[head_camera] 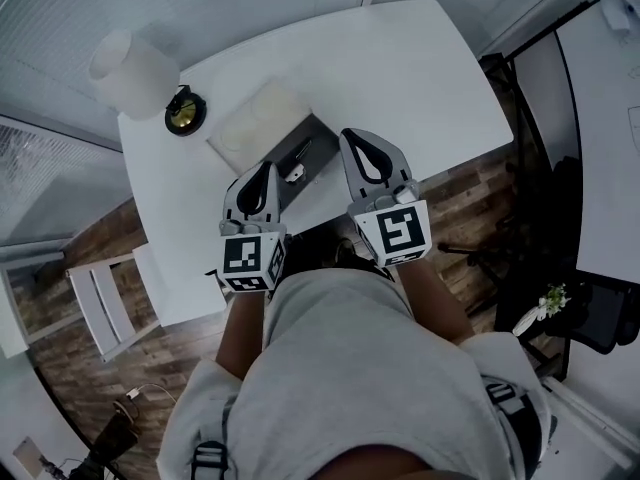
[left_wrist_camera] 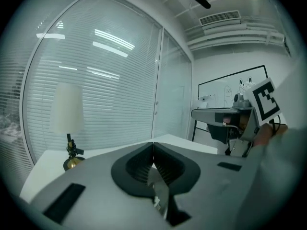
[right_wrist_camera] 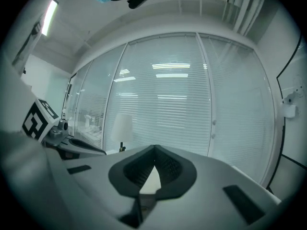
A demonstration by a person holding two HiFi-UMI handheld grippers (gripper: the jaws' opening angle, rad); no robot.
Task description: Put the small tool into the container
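Closest to the head camera is the grey shirt (head_camera: 350, 368) of the person, and from it both forearms reach forward over the near edge of the white table (head_camera: 420, 78). I see the left gripper (head_camera: 264, 170) with its two jaws pressed together at the tips, nothing between them. The right gripper (head_camera: 352, 140) is the same, jaws closed narrow and holding nothing. Both grippers are above the table edge and they touch no object. Just ahead of them, between their tips, stands the dark container (head_camera: 318, 140), open on top. Inside it lies a small pale piece, which I take for the small tool (head_camera: 295, 174), though it is too small to be sure. A beige flat lid (head_camera: 255, 118) lies against the far side of the container. Further left stands a lamp (head_camera: 135, 68) with a brass base
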